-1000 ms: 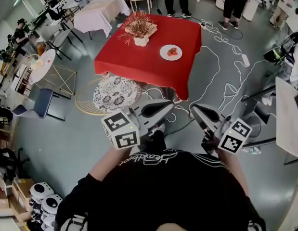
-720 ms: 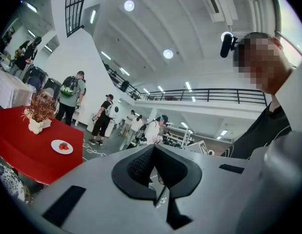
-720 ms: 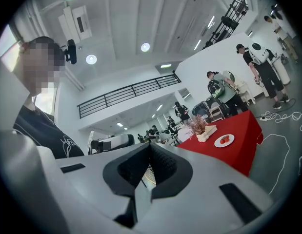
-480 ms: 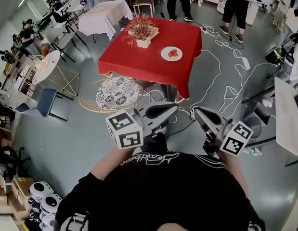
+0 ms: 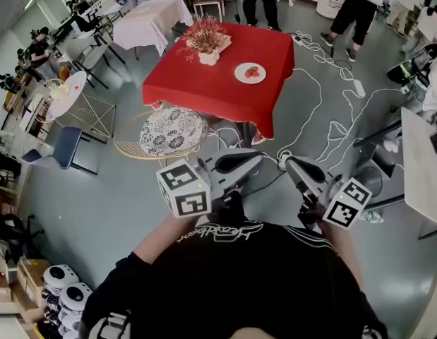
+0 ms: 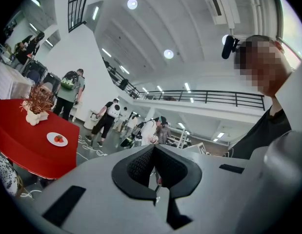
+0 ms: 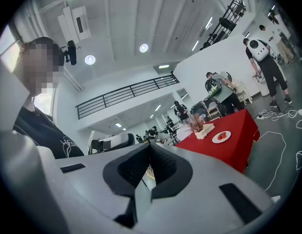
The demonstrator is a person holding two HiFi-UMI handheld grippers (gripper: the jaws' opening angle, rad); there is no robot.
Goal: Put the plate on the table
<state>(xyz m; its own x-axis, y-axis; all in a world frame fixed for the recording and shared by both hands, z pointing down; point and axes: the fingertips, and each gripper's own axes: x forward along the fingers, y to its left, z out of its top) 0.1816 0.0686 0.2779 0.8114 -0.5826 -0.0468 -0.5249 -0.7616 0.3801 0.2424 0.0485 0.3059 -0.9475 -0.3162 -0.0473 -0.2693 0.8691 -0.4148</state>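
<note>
A white plate (image 5: pixel 250 73) with red fruit on it lies on the red-clothed table (image 5: pixel 204 83), beside a vase of dried flowers (image 5: pixel 206 42). The table stands a few steps ahead of me. My left gripper (image 5: pixel 258 157) and right gripper (image 5: pixel 289 162) are held close in front of my body, well short of the table, both shut and empty. In the left gripper view the plate (image 6: pixel 57 139) sits on the table (image 6: pixel 19 143) far to the lower left of the jaws (image 6: pixel 154 148). In the right gripper view the plate (image 7: pixel 221 137) is far off, right of the jaws (image 7: pixel 151 146).
A round seat with a black-and-white patterned cushion (image 5: pixel 171 131) stands at the table's near left corner. White cables (image 5: pixel 324 111) trail over the floor to the right. Several people (image 5: pixel 359 6) stand beyond the table. A white-clothed table (image 5: pixel 149 20) stands at the back left, another table edge (image 5: pixel 423 168) at the right.
Both grippers stay shut and held before my body; the left one has shifted slightly right. The table and plate keep about the same place in the view.
</note>
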